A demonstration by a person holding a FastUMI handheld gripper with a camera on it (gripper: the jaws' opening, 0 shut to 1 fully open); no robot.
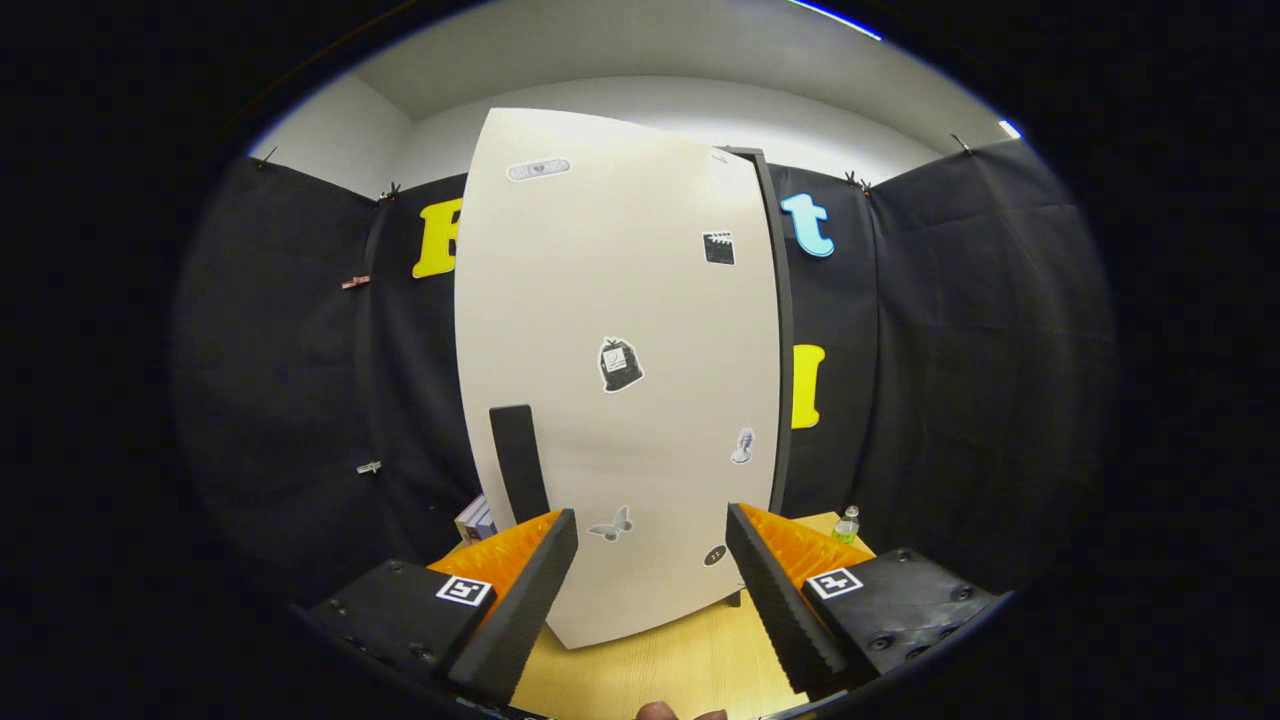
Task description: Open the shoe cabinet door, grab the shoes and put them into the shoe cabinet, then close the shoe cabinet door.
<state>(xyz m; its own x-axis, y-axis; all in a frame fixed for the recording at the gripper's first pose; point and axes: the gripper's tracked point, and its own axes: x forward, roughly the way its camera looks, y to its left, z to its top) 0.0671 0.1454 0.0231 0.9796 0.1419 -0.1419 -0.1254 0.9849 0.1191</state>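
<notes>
Tongs (650, 565) wide open, nothing held, gap between the two fingers empty. Fingers (520, 600) point at the shoe cabinet door (620, 330), which stands just ahead of them, upright, pale, shut or nearly so against the dark cabinet frame (783, 330) along its right edge. Black handle (518, 462) on the door's lower left, just above the left finger, not touched. Several small stickers (620, 364) scattered over the door face. Cabinet stands on the wooden worktop (650, 665). Small clear bottle (846, 525) on the worktop right of the cabinet, beyond the right finger. Stack of books or boxes (476, 520) left of the cabinet base, partly hidden. Fingertips of a person's hand (680, 712) show below, between the fingers. Shoes: cannot tell where.
</notes>
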